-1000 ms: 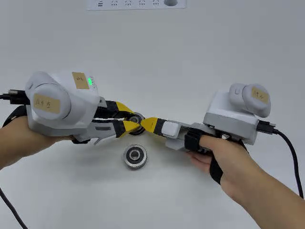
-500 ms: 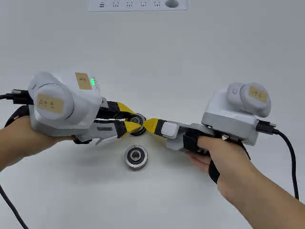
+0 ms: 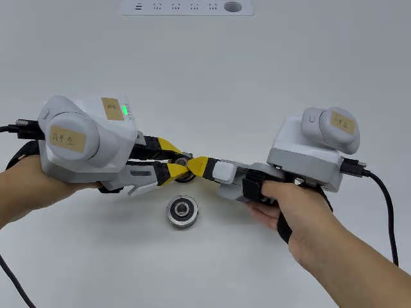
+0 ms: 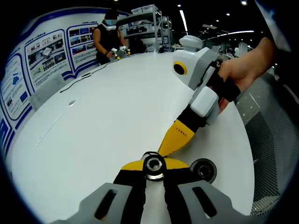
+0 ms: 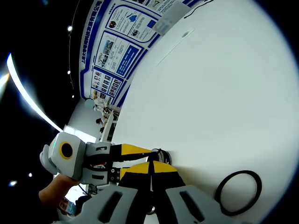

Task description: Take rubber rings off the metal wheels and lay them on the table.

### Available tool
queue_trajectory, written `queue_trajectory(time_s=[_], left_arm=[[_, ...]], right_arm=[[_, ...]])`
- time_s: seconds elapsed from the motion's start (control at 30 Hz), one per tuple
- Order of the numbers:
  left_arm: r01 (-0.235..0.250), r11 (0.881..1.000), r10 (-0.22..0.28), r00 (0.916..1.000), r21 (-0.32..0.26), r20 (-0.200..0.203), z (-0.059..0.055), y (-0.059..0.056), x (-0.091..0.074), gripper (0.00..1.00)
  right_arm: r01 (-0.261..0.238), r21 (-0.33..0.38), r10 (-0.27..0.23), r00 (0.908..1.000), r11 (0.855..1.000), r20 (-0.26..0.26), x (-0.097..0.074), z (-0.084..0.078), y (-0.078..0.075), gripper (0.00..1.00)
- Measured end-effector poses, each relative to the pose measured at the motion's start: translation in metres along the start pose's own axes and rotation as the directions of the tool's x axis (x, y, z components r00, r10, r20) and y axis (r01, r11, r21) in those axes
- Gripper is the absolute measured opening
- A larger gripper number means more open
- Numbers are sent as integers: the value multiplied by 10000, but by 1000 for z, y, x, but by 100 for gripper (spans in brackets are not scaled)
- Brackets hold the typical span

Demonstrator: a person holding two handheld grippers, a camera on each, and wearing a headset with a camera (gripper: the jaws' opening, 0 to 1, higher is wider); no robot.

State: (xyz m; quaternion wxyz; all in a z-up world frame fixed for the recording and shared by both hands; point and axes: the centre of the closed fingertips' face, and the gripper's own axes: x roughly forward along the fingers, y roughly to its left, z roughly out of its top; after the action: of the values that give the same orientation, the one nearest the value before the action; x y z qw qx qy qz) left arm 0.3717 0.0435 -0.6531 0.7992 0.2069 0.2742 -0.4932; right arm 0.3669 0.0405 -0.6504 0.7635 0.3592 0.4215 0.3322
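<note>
Holding: my left gripper [image 3: 178,162] pinches a metal wheel [image 4: 154,164] by its rim.
Right fingers: my right gripper [image 3: 196,165] has its jaws pressed together, tips touching the wheel's edge. I cannot tell whether rubber is caught between them.
Direction: the wheel lies straight ahead of my right tips, with its hub face towards my left gripper's camera. I judge the right does the peeling.
Elsewhere: a second wheel [image 3: 182,211] sits on the table [image 3: 257,77] nearby, and a loose rubber ring [image 5: 238,191] lies flat.

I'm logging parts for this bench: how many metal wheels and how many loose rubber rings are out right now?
Metal wheels: 2 (held wheel in the left gripper; loose wheel on the table)
Loose rubber ring: 1
Total: 3
</note>
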Motion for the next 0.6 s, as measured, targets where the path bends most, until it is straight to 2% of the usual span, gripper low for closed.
queue_trajectory(time_s=[0.6], left_arm=[[-10, 10000, 10, 10000, 71, 25, 1, -1, 0, 13]], right_arm=[[-264, 100, 265, 9996, 9996, -67, -5, -1, 3, 1]])
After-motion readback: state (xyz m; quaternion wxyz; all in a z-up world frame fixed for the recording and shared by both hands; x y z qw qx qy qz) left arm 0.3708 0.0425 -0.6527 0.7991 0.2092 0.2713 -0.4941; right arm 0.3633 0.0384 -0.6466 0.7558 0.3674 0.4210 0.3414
